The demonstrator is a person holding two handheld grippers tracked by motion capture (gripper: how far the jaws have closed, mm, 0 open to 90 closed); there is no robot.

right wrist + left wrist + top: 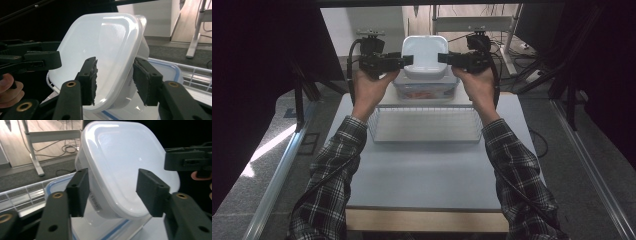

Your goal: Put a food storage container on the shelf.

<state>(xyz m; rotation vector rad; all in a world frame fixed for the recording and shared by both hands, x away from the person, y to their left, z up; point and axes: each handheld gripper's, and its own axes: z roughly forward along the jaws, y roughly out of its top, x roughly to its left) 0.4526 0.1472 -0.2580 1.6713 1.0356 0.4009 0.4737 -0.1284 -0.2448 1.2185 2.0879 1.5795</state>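
While the white tub (425, 56) sits tilted on top of the blue-rimmed box (426, 90), both grippers flank it and neither is really clamping it, as far as I can tell. In the left gripper view the left gripper (112, 192) has its jaws spread around the tub's lidded rim with clear daylight on both sides, so it's apart, tub between the jaws but not pinched. The right gripper (115, 80) looks the same from its own camera: jaws straddling the tub's edge, a gap at the near pad, maybe just brushing on the far one, hard to call. I'd say loose there too.

Relative to the box: the tub rests on its lid, leaning back away from the person, the wire basket (424, 125) sits just in front of the box, and the hands come in from either side at tub height. All of it is on the grey table (427, 170).

Progress-wise, my guess is the stacking part is basically done, tub parked on the box. What's left is backing both grippers away without knocking it, and it's tilted enough that it might want straightening.
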